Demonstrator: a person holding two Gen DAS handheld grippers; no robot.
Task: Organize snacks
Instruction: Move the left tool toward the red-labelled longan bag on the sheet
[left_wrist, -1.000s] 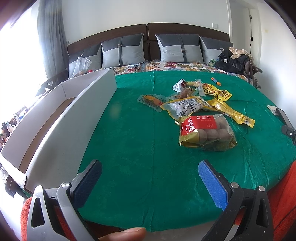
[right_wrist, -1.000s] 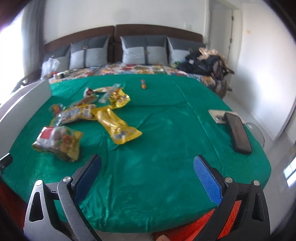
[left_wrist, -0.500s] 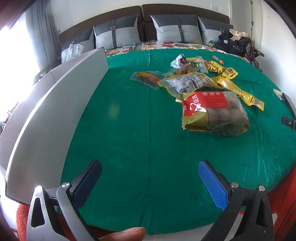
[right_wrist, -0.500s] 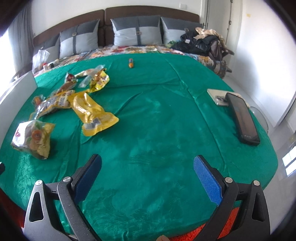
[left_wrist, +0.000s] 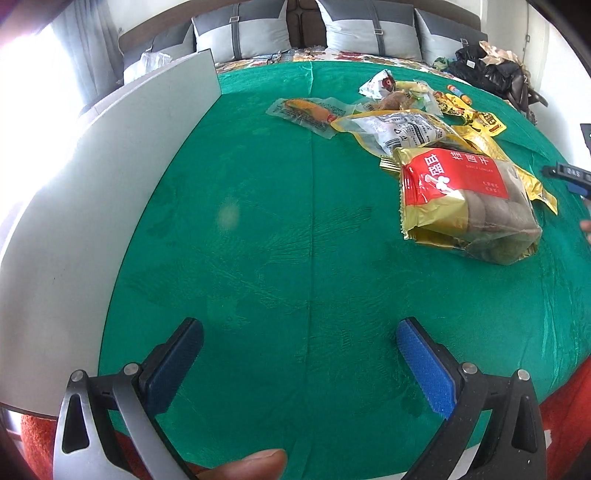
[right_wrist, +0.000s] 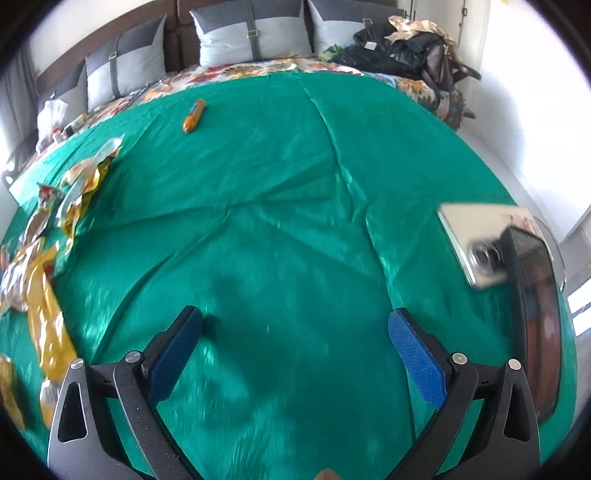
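A pile of snack packets lies on the green bedspread (left_wrist: 277, 221). Nearest in the left wrist view is a red and gold bag of round cakes (left_wrist: 465, 206), with a clear printed pouch (left_wrist: 399, 129), a sausage packet (left_wrist: 306, 110) and yellow packets (left_wrist: 476, 118) behind it. My left gripper (left_wrist: 299, 328) is open and empty, low over bare cloth, left of the bag. My right gripper (right_wrist: 295, 317) is open and empty over bare cloth. In its view yellow packets (right_wrist: 48, 317) lie at the far left and an orange sausage stick (right_wrist: 194, 116) lies apart near the back.
A white open box's wall (left_wrist: 110, 177) stands along the left edge of the bed. A phone (right_wrist: 476, 243) and a dark flat device (right_wrist: 535, 314) lie at the right edge. Pillows (right_wrist: 251, 33) and a heap of dark clothes (right_wrist: 402, 48) are at the head.
Both grippers have moved forward and lower over the bed. The bag of cakes and the box wall loom larger on the left; the phone is closer on the right. Both jaws stay open.
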